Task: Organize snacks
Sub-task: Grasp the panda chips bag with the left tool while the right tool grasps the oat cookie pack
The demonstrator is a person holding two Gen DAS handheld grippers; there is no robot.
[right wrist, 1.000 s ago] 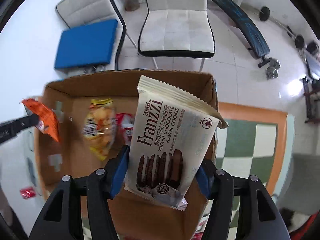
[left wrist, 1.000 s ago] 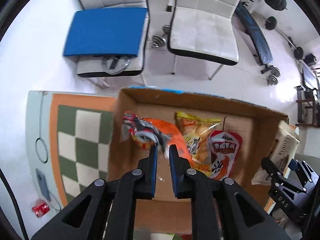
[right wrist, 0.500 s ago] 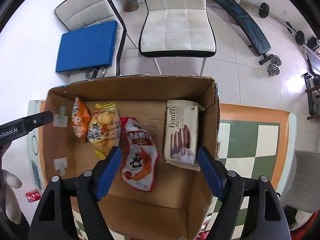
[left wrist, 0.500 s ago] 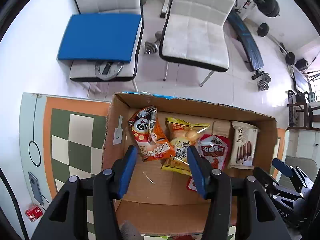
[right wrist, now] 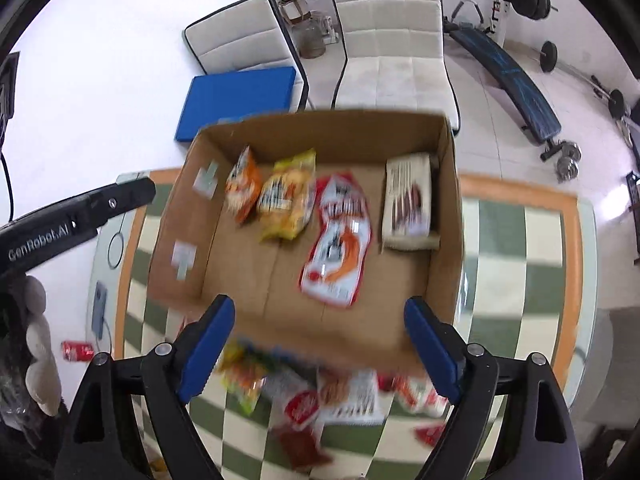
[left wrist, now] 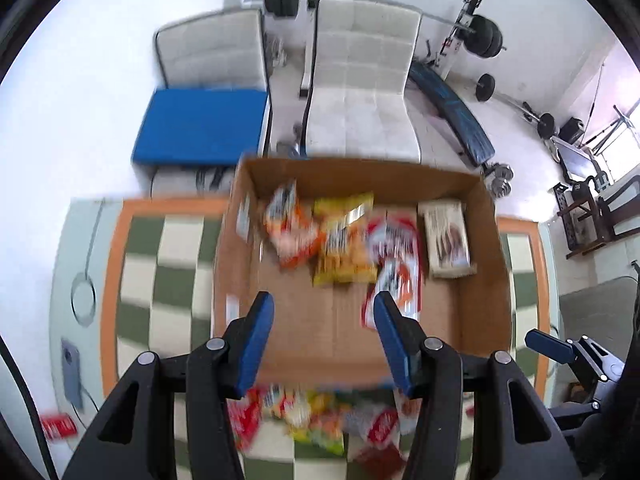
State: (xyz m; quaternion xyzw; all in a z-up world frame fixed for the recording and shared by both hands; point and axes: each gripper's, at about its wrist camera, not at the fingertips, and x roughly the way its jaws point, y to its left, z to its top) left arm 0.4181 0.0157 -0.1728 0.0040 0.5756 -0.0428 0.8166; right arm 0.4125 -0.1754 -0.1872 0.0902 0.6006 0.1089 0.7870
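Left wrist view was motion-blurred: print on every pack unreadable. Left gripper hung over the cardboard box, jaws spread, nothing between them. The box sat on the checkered mat; four packs lay in a row along its far side: orange pack at left, yellow pack, red-and-white pack, cookie pack at right against the wall. Loose snack pile near the box's near wall was a smear, partly hidden behind the fingers. Right gripper's finger poked in at far right. Right wrist view was sharper on the box: same row, orange pack, yellow pack, red-and-white pack, cookie pack. Right gripper was empty, jaws spread wide, having just been opening. Only this view showed the left gripper's arm with a hand at left edge. Snack pile blurred, cut by the fingers.
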